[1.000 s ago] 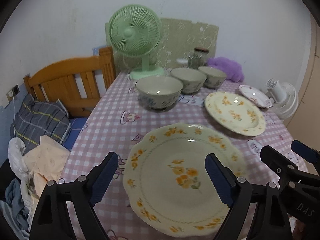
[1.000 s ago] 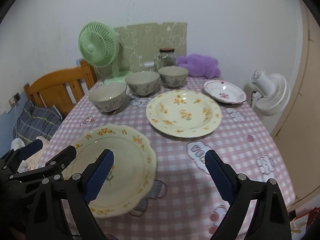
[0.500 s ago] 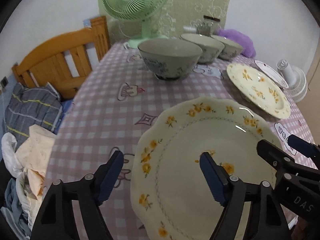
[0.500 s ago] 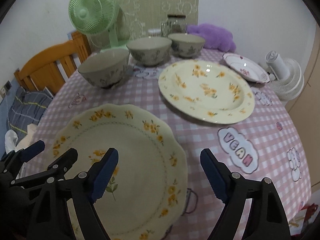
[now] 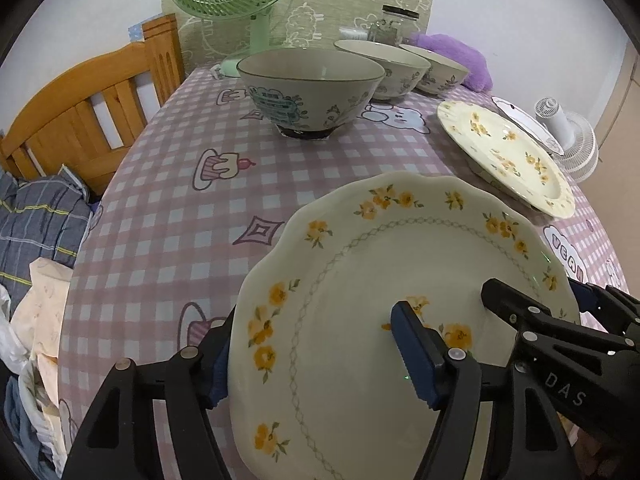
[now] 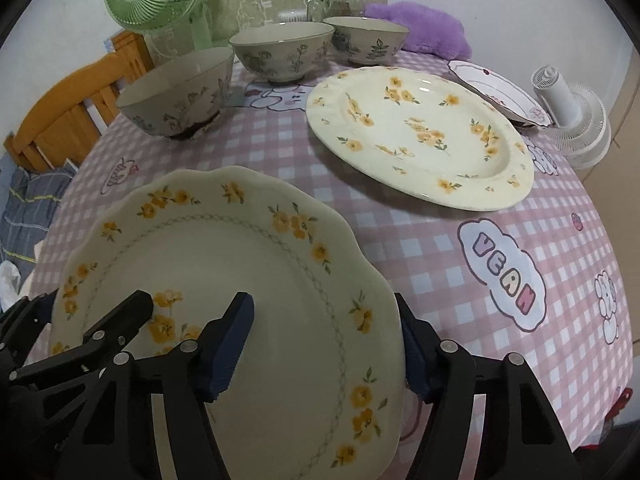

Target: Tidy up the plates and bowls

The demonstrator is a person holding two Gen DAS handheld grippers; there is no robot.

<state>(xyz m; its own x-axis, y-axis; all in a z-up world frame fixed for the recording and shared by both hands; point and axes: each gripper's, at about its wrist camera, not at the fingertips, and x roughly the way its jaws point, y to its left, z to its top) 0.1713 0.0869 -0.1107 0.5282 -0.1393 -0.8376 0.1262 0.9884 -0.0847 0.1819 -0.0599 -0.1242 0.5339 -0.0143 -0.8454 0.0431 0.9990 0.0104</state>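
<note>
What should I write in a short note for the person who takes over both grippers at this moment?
Left gripper: open, straddling the left rim of the scalloped plate, one finger under the rim, one over the plate face.
Right gripper: open, straddling the same plate's right rim.
The round flowered plate and the small pink-rimmed plate lie separately on the table; three bowls stand apart in a row behind.
Done: nothing stacked yet.
Left: close on the scalloped plate, stack the plates, nest the bowls.

Left claw [image 5: 316,356] spread wide, right claw [image 6: 324,340] likewise (seemingly unclamped)
</note>
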